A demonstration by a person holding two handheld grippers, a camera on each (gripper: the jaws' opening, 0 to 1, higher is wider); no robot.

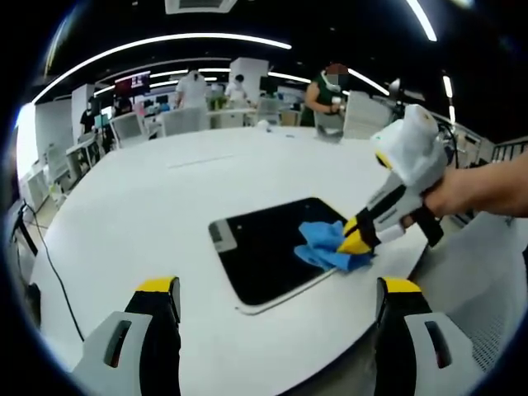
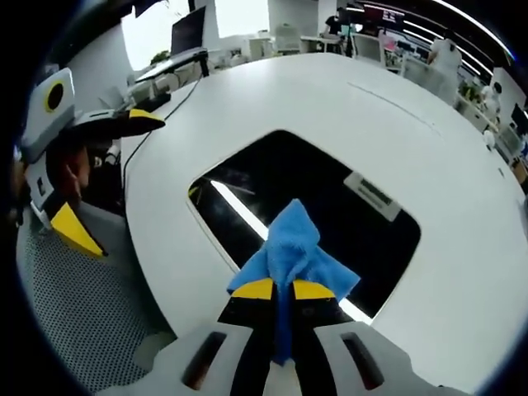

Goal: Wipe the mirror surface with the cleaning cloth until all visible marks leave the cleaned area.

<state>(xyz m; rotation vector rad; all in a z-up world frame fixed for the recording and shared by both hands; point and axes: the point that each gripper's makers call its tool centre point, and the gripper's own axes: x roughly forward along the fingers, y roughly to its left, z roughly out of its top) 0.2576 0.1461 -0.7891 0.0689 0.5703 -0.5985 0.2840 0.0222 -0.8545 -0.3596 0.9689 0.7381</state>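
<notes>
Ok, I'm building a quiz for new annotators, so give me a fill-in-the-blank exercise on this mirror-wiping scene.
1. The right gripper has its jaws shut on a ____ cleaning cloth.
2. The cloth rests on the dark mirror, which lies flat on a round ____ table.
3. The left gripper holds nothing; its jaws stand ____.
4. In the left gripper view, the cloth sits near the mirror's ____ edge.

Missing words: blue; white; open; right
</notes>
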